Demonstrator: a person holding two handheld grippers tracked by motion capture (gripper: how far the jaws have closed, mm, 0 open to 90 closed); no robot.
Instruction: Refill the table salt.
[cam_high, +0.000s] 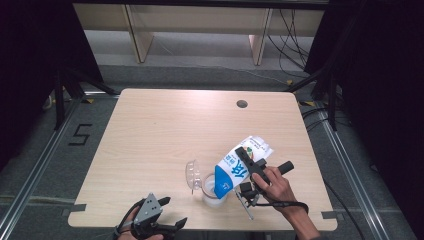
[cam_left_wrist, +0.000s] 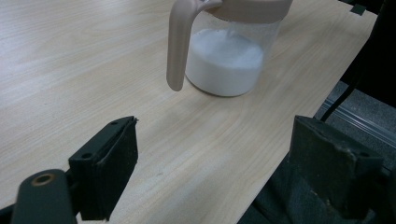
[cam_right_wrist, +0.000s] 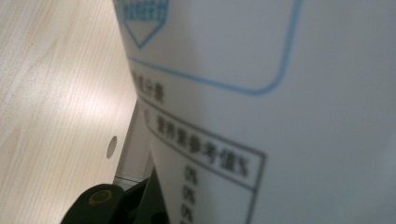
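Pouring was under way: right gripper (cam_high: 248, 170), clamped on tilted milk carton (cam_high: 239, 165), filled pitcher (cam_left_wrist: 229, 56) about halfway; left gripper (cam_high: 155, 216) rested, jaws apart.

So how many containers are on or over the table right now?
2: a clear jug holding white liquid stands near the table's front edge, and a blue and white carton is tilted over it, held by the right gripper.

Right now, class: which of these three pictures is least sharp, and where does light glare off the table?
Right gripper view: the milk carton sits so close that its print blurs; a soft glare streaks the table. Left gripper view: the jug is fairly sharp, the left tool slightly soft. High view: evenly lit, dark surroundings.
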